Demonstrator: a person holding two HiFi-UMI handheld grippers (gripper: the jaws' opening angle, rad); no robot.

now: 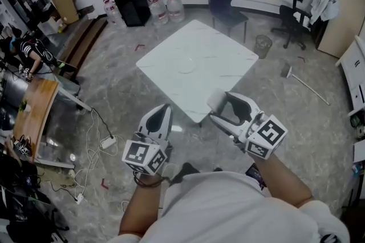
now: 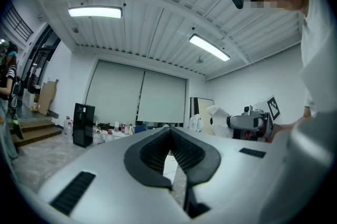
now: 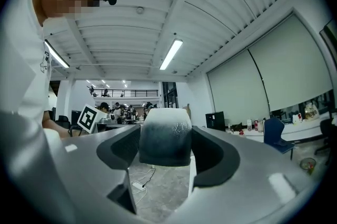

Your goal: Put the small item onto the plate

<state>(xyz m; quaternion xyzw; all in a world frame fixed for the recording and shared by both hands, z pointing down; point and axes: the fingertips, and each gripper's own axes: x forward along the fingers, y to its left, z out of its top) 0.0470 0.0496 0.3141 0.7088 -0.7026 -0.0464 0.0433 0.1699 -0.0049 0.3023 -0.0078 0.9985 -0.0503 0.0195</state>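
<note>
White stone-look table (image 1: 219, 56) stands well ahead of both grippers. The plate (image 1: 186, 65) lies near its middle, a pale, shallow disc that barely stands out from the top. The item (image 3: 164, 136) is off the table, clamped between the jaws of the right gripper (image 1: 221, 106). It is a small rounded block, matte, white at the top shading to dark grey below. The left gripper (image 1: 162, 116) has its ribbed black pads (image 2: 156, 153) pressed together on nothing.

The main risk, as I judge it, is the plate's poor contrast: a release aimed by eye could land the item on bare table beside the rim. The rounded sides also give the jaws little flat surface to bite, so the item might slip or tip if the grip loosens during the carry.
</note>
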